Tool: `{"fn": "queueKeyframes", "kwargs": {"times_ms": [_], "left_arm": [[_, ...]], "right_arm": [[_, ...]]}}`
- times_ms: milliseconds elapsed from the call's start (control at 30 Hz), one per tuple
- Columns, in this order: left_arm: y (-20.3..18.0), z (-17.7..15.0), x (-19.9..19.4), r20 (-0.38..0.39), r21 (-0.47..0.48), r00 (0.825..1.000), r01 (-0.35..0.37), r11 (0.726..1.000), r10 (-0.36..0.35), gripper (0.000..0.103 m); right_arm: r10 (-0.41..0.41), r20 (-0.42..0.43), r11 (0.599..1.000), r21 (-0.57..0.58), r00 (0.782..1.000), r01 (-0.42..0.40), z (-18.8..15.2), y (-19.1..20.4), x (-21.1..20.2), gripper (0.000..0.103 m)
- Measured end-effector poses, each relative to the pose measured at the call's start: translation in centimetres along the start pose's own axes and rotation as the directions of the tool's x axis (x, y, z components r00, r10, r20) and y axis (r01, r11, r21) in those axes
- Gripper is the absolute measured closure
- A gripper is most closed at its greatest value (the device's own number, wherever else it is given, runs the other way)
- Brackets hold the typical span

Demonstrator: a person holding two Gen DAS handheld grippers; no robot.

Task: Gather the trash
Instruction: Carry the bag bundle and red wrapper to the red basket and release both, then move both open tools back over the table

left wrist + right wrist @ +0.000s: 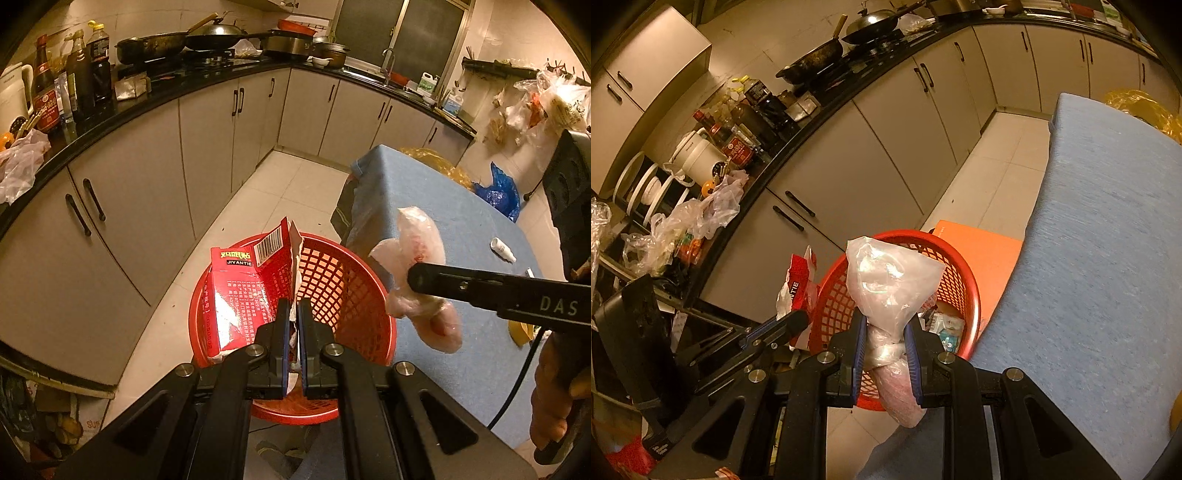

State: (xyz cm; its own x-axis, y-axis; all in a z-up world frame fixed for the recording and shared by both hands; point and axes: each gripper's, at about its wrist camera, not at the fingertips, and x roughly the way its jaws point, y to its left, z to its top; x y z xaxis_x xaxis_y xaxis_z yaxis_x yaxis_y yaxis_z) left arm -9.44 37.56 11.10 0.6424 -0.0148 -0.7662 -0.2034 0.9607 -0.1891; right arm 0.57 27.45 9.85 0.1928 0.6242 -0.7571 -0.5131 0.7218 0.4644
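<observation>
A red mesh basket (343, 291) stands on the floor beside the blue-covered table (436, 206). My left gripper (294, 310) is shut on a torn red carton (243, 291) and holds it over the basket's left side. My right gripper (885, 325) is shut on a knotted clear plastic bag (890, 280) and holds it above the basket's (964, 280) near rim. In the left wrist view the bag (417, 273) hangs from the right gripper (417, 278) at the basket's right edge. Some wrappers (945, 326) lie inside the basket.
A small white bottle (503, 250) lies on the table. A blue bag (498, 192) and yellow plastic (439, 162) sit at its far end. Cabinets (155, 206) and a cluttered black counter (92, 122) run along the left. An orange sheet (982, 251) lies on the floor.
</observation>
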Motion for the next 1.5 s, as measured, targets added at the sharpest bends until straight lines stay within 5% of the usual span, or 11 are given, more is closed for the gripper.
{"fn": "queueKeyframes", "kwargs": {"times_ms": [433,567,633,1167,1500], "left_arm": [[0.6,0.3,0.7,-0.013,-0.010,1.000,0.014,1.000,-0.014,0.098],[0.5,0.5,0.7,-0.010,-0.004,1.000,0.009,1.000,-0.009,0.077],[0.5,0.6,0.3,0.010,-0.007,1.000,-0.004,1.000,0.004,0.063],[-2.7,0.6,-2.4,0.091,0.009,0.994,-0.056,0.998,0.055,0.039],[-9.9,-0.5,-1.7,0.071,0.109,0.998,-0.004,0.994,-0.004,0.037]], "right_arm": [[-0.003,-0.009,1.000,0.009,1.000,0.003,0.8,0.1,1.4,0.076],[-0.004,0.020,1.000,0.011,1.000,0.003,1.0,0.2,0.8,0.053],[-0.006,0.038,1.000,0.016,0.999,0.006,1.1,0.1,0.1,0.053],[-0.128,0.147,0.990,0.073,0.981,0.118,-3.9,-3.3,-7.1,0.050],[-0.286,0.227,0.954,0.157,0.931,0.255,-9.4,-8.7,-13.7,0.050]]}}
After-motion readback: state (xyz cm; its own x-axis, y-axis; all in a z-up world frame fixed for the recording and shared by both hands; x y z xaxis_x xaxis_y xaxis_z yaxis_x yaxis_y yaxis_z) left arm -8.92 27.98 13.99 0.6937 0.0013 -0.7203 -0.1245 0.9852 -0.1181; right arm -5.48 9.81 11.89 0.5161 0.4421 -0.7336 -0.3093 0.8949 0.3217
